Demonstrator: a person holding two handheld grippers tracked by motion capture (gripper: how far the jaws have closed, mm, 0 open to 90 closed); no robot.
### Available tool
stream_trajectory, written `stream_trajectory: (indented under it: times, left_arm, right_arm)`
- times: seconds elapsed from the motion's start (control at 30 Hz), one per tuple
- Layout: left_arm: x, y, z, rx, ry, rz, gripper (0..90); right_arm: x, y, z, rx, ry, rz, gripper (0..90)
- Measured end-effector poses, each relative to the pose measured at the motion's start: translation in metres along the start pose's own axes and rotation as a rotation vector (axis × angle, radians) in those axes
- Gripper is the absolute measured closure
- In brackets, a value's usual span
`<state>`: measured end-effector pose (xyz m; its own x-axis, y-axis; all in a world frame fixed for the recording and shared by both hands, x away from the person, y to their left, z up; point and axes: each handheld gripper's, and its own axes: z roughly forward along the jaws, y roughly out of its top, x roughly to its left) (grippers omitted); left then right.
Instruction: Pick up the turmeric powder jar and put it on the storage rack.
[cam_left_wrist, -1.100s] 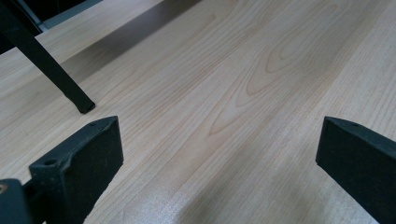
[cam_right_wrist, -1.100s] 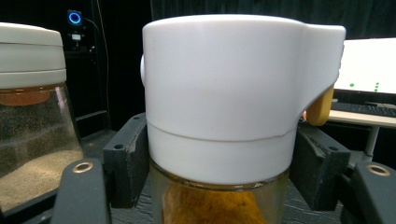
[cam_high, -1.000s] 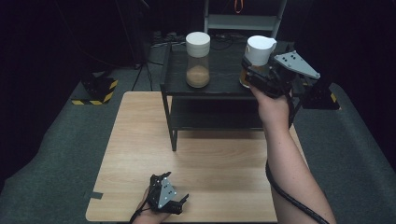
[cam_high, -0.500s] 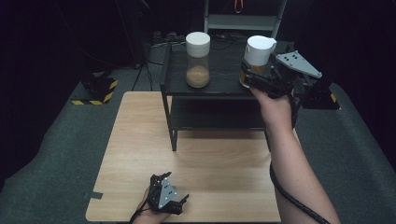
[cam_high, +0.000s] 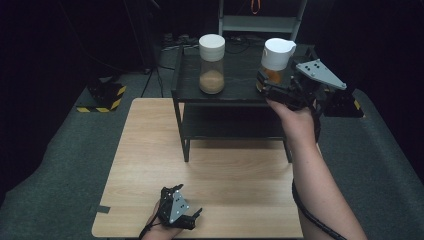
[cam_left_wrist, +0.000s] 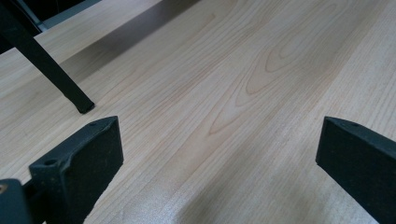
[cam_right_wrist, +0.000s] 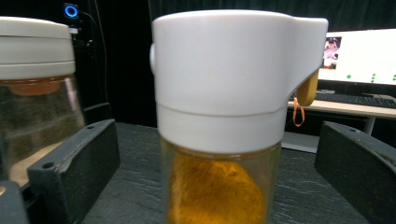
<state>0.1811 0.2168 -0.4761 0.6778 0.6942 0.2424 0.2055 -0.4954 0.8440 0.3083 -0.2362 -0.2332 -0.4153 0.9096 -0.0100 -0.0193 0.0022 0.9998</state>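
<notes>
Since 1 s ago my right gripper (cam_high: 267, 86) has let go: jaws have just been opening & now stand wide, 1 each side of the glass jar w/ white spouted lid & amber contents (cam_high: 276, 62), pads clear of the glass in the right gripper view. Jar (cam_right_wrist: 219, 116) hasn't shifted; it stands upright on the black 2-tier shelf rack (cam_high: 240, 75), top tier, near its right edge, between my jaws but not gripped. My right hand has barely moved.

2nd jar, clear glass w/ flat white lid & tan powder (cam_high: 212, 62), stands upright on the same tier toward the left edge, well apart from the 1st. In the right gripper view it sits just beside my left jaw (cam_right_wrist: 32, 93).

Rack stands at the far edge of the light wooden desk (cam_high: 150, 150), legs on the wood.

Left gripper (cam_high: 192, 217) rests at the desk's near edge, same spot as before, jaws spread wide w/ nothing between them, bare wood grain (cam_left_wrist: 233, 93) under them. 1 black rack leg (cam_left_wrist: 51, 70) shows at the top left of the left gripper view.
</notes>
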Motion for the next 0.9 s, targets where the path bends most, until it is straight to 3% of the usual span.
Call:
stream_trajectory:
  times: [0.57, 0.9]
  left_arm:
    - [0.001, 0.001, 0.0, 0.005, -0.002, -0.005, 0.8]
    - [-0.003, 0.001, 0.0, 0.007, 0.009, 0.017, 0.6]
  right_arm:
    - [0.001, -0.016, -0.039, -0.018, 0.041, -0.027, 0.0]
    - [0.006, -0.038, -0.062, -0.008, 0.052, -0.057, 0.0]
